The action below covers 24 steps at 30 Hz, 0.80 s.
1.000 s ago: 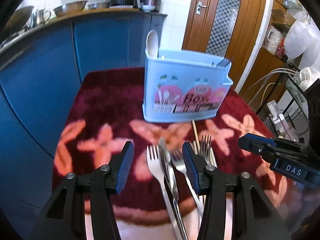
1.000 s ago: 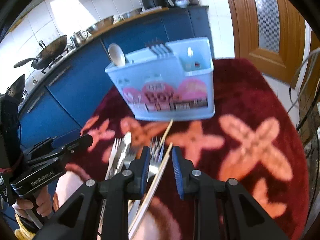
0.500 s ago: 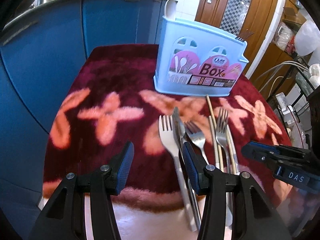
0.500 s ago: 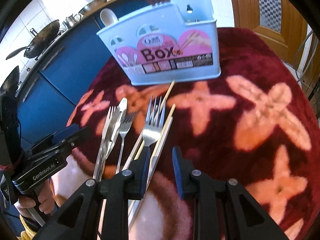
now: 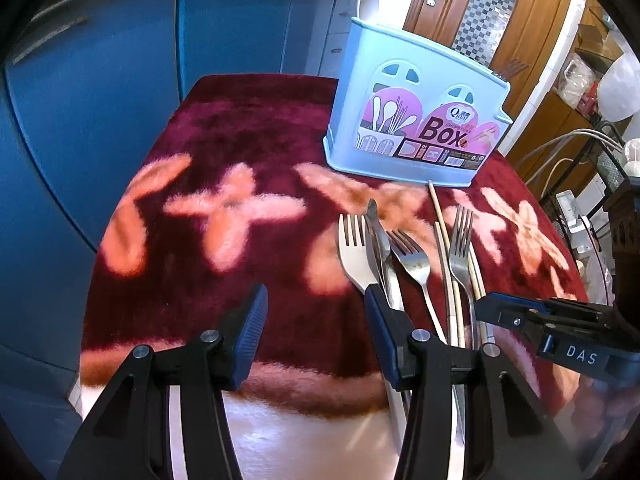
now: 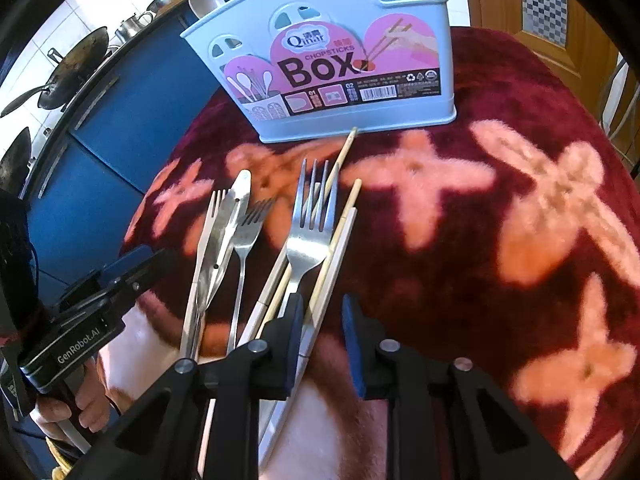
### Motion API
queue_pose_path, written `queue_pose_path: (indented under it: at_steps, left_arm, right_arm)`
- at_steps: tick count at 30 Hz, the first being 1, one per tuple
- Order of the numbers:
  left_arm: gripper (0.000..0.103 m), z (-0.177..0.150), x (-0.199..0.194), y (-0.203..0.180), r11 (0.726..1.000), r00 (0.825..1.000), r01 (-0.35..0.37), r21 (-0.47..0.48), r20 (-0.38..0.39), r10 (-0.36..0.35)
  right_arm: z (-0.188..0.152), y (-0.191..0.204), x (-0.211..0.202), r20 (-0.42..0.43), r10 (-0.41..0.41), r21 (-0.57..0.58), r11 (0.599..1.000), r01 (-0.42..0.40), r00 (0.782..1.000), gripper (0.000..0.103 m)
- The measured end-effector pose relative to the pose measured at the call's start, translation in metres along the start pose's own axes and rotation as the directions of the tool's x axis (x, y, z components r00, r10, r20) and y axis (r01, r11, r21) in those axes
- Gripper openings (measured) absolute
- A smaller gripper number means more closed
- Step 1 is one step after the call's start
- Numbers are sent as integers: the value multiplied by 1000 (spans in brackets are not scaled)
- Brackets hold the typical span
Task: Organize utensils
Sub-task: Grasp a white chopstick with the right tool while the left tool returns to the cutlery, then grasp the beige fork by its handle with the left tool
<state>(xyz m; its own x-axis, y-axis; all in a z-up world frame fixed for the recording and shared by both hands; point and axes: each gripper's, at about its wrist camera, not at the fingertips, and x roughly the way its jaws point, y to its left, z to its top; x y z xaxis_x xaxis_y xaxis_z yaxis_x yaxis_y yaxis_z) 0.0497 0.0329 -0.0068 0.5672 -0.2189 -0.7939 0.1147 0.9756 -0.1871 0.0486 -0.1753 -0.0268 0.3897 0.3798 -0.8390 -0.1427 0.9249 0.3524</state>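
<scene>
The fork [image 6: 308, 236] handles vanish beneath the right hand-held gripper [image 6: 319, 344].

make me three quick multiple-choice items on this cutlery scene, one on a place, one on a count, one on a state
1. Where does the light blue plastic chopsticks box stand?
A. on the dark red flowered cloth, beyond the loose cutlery
B. on the blue kitchen counter
C. held in a gripper

2. How many metal forks lie on the cloth?
A. one
B. three
C. six

3. How is the left gripper?
A. shut on a fork
B. shut on the box
C. open, nothing between its pads

Answers:
1 A, the box's base rests on the cloth past the fork tines.
2 B, a pale fork, a small fork and a large fork show.
3 C, only cloth shows in the wide gap between its blue pads.
</scene>
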Motion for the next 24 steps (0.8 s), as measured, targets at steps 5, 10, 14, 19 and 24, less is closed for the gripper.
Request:
queue_pose_path:
  at_steps: [5,10,14,19,24]
  left_arm:
    - [52,-2,4,-1,1000,1000,-3,-1,-14,3]
    - [52,-3,7,-4,1000,999,-12,11,-30,12]
    - [52,-4,11,-9,1000,999,3,25,-54,-2]
    - [52,-2,18,-19,999,997,-4,52,-70,8]
    - [51,0,28,-25,996,996,-25,85,-77,32]
  right_arm:
    - [-1,0,-3,15,17,-5,1000,-17,1000,9]
    - [-2,-7,-17,51,1,-16,1000,0,999,7]
    - [-2,-17,-27,73,-58,-22,998,60,996,7]
    - [-4,-35,-30,63,-76,-4,997,76,995,7]
    - [-7,-48,-30,53,-75,14,997,74,996,7]
